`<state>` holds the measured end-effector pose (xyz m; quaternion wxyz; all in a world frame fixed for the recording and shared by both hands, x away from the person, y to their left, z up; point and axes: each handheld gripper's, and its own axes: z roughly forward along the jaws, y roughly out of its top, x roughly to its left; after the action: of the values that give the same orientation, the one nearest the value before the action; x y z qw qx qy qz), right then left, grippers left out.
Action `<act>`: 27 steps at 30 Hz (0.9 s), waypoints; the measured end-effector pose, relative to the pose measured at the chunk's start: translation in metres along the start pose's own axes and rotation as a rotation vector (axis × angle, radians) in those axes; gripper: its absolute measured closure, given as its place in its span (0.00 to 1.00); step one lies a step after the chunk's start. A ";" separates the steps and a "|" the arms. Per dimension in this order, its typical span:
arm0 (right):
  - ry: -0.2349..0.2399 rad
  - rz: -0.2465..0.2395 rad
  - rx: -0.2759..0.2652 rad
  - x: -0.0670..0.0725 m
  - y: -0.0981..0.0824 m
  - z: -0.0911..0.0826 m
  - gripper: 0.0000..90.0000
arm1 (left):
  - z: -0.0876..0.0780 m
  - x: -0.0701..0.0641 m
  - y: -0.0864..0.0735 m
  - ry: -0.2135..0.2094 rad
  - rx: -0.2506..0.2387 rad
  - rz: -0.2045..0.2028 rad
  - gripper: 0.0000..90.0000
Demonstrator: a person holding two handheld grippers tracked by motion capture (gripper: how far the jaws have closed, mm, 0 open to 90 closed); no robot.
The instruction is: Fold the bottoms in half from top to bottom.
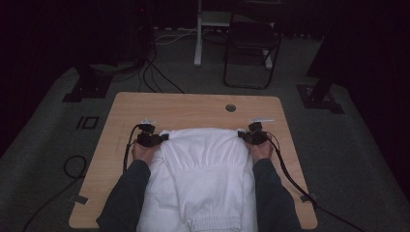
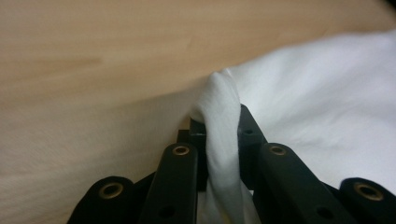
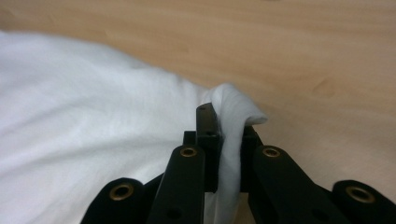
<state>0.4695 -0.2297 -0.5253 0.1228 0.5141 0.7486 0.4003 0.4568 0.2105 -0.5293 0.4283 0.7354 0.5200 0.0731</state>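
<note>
**White garment, pinched at two corners**

Item one: a white garment (image 1: 203, 169), laid flat on our wooden counter (image 1: 183, 104), its gathered hem nearest us and the far edge stretched between the two claws.

Item two: our left claw (image 1: 164, 137), jaws clamped narrow on a bunched fold of the cloth (image 2: 219, 130); the fold rises between the jaws and the rest of the garment spreads to that claw's right.

Item three: our right claw (image 1: 241, 135), likewise closed tight on a fold of the cloth (image 3: 231, 121); the garment spreads to its left, bare counter to its right.

Item four: a round hole (image 1: 230, 108) in the counter, beyond the right claw, well apart from the cloth.
</note>
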 end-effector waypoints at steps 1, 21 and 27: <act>0.013 0.006 -0.020 -0.001 0.003 -0.004 0.96 | -0.004 0.000 0.002 -0.009 -0.019 -0.008 0.92; 0.114 -0.203 -0.285 0.024 0.010 -0.111 0.96 | -0.089 -0.039 0.022 -0.180 -0.238 0.091 0.91; 0.156 -0.227 -0.238 0.042 -0.040 -0.145 0.95 | -0.121 -0.066 -0.023 -0.233 -0.192 0.188 0.91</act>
<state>0.3379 -0.2681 -0.4509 0.1687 0.3756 0.7564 0.5083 0.3441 0.2249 -0.4477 0.5450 0.7401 0.3866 0.0763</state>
